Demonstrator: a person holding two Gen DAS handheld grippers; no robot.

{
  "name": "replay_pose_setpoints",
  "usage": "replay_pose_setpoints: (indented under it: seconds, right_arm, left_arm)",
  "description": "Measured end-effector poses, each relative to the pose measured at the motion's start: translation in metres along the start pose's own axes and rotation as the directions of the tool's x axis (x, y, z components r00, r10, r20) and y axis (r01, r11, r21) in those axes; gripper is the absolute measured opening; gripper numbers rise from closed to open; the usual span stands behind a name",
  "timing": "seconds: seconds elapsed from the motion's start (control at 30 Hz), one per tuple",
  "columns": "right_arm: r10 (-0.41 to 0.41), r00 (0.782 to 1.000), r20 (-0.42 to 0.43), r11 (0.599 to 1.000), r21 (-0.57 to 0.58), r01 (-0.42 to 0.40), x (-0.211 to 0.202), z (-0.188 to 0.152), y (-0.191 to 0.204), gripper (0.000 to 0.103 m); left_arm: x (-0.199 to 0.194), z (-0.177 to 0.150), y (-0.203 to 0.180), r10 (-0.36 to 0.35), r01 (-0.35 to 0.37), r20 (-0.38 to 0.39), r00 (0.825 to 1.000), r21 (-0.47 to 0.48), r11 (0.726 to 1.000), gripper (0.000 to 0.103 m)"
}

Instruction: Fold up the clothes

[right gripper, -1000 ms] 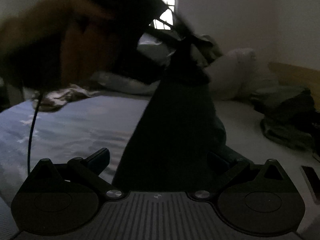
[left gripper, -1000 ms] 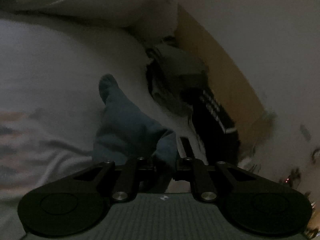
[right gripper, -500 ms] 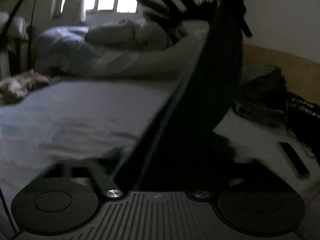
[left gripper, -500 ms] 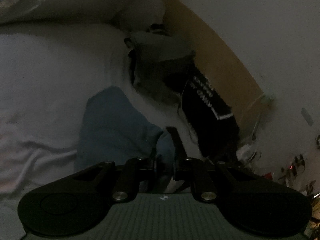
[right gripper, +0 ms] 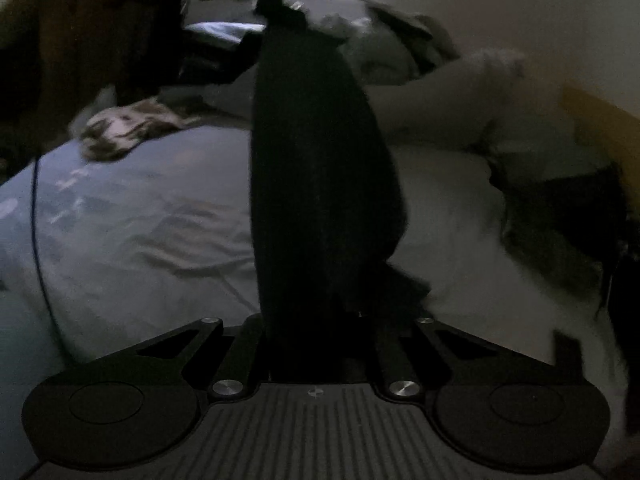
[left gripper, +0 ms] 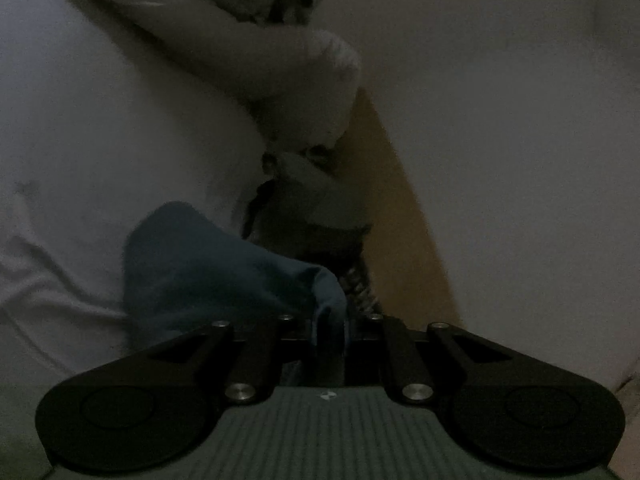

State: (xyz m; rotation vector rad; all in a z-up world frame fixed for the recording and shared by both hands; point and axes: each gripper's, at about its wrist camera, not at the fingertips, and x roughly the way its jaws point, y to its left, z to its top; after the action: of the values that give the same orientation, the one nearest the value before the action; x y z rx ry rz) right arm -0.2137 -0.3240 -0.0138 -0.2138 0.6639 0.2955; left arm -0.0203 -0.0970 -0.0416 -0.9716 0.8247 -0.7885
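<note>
Dim room, both views grainy. Left gripper (left gripper: 328, 332) was clamped on a corner of the soft blue-teal cloth garment (left gripper: 208, 268), jaws drawn together with the fabric edge pinched between them. Rest of that garment spread forward and to the left of the fingers, bunched over the pale white bedsheet (left gripper: 100, 140). Beyond it, a heap of dark and grey clothes (left gripper: 304, 208) just past the garment's far edge, against the yellowish wooden bed frame (left gripper: 392, 216). Higher up, a white rumpled pillow or duvet (left gripper: 280, 64).

In the right wrist view, right gripper (right gripper: 320, 332) was closed on the same garment (right gripper: 320, 168), seen here as a dark, almost black band of fabric. Stretched taut from between the fingers up and away, towards a dark blurred shape at the top left; whether that was the other gripper, cannot tell. Beneath it, bluish patterned bedding (right gripper: 128, 216) on the left, white sheet on the right. A crumpled mottled cloth (right gripper: 124, 124) lay well to the left, the clothes heap near the frame on the right.
</note>
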Motion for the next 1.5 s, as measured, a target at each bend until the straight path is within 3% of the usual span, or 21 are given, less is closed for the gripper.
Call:
replay_pose_setpoints:
  seconds: [0.17, 0.3, 0.73, 1.13, 1.5]
  right_arm:
    - [-0.007, 0.999, 0.031, 0.983, -0.182, 0.012, -0.054, 0.037, -0.025, 0.01]
    - [-0.03, 0.996, 0.086, 0.971, -0.233, 0.05, -0.086, 0.065, -0.047, 0.01]
    - [-0.079, 0.98, 0.182, 0.945, -0.298, 0.132, -0.119, 0.1, -0.115, 0.01]
    - [-0.144, 0.966, 0.215, 0.942, -0.269, 0.2, -0.098, 0.159, -0.236, 0.01]
    - [-0.161, 0.958, 0.239, 0.964, -0.172, 0.204, -0.03, 0.198, -0.37, 0.01]
  left_arm:
    - [-0.019, -0.011, -0.001, -0.106, 0.12, 0.123, 0.987, -0.117, 0.986, 0.013]
    - [-0.021, -0.016, -0.013, -0.153, 0.183, 0.19, 0.97, -0.15, 0.972, 0.013]
    - [0.033, 0.0, -0.055, -0.211, 0.247, 0.249, 0.945, -0.123, 0.961, 0.013]
    - [0.144, 0.058, -0.104, -0.206, 0.219, 0.23, 0.951, -0.033, 0.975, 0.013]
    - [0.26, 0.107, -0.138, -0.163, 0.151, 0.242, 0.957, 0.068, 0.986, 0.013]
